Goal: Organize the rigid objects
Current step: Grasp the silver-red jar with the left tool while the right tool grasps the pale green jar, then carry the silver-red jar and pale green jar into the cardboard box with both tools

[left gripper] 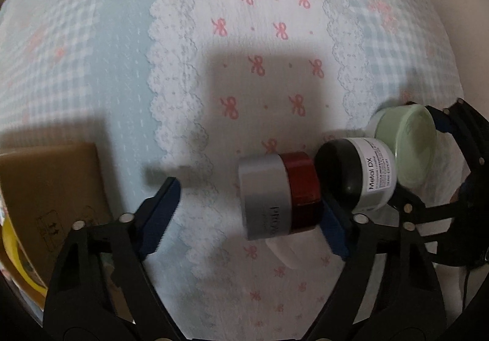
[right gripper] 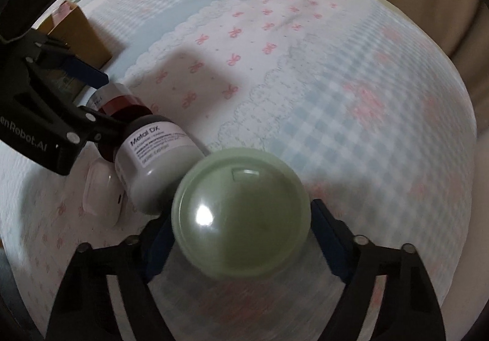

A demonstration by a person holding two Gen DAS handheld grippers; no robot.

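A jar with a silver lid and dark red body (left gripper: pixel 275 194) lies on its side on the bed cover between the pads of my left gripper (left gripper: pixel 249 194). The right pad touches its red end; the left pad stands well clear, so the gripper is open. A pale green round jar (right gripper: pixel 241 212) stands upright between the fingers of my right gripper (right gripper: pixel 241 231), whose pads sit close at both sides with a sliver showing at the right pad (right gripper: pixel 321 228). A white "Metal DX" jar with a black lid (right gripper: pixel 152 157) lies between the two jars, touching both.
A white earbud case (right gripper: pixel 102 194) lies under the red jar and the white one. A brown cardboard box (left gripper: pixel 52 182) stands at the left, something yellow (left gripper: pixel 12 249) beside it. The quilted bed cover (right gripper: pixel 336 96) with pink bows stretches away; beige upholstery (right gripper: pixel 428 5) borders it.
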